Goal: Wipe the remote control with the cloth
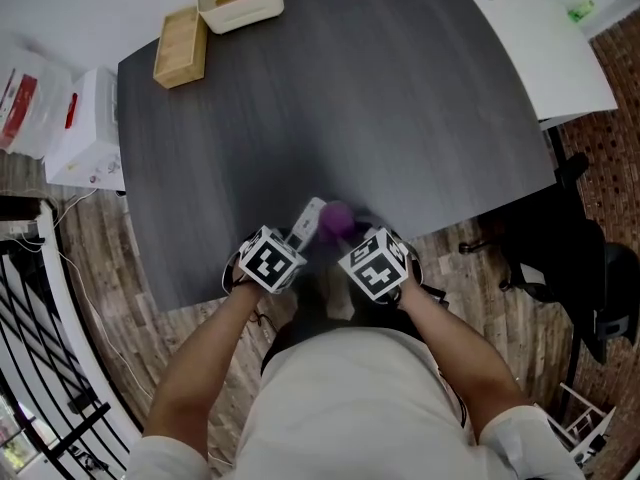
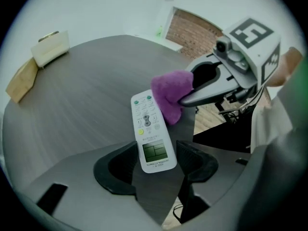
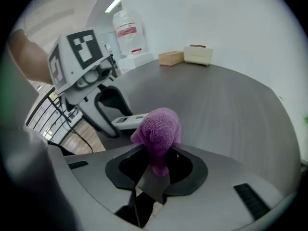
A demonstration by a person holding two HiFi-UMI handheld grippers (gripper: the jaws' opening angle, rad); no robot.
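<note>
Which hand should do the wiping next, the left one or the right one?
Right. The right gripper is clamped on the purple cloth, beside the far end of the remote control. The left gripper grips the remote control, so it should probably just steady it.

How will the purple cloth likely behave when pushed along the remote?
Probably floppy: the cloth bunches into a soft lump beyond the right gripper pinching it, so it should fold rather than push back. Its knitted texture looks grippy, so it is unlikely to slip. The remote control, clamped in the left gripper, looks rigid enough to take rubbing.
</note>
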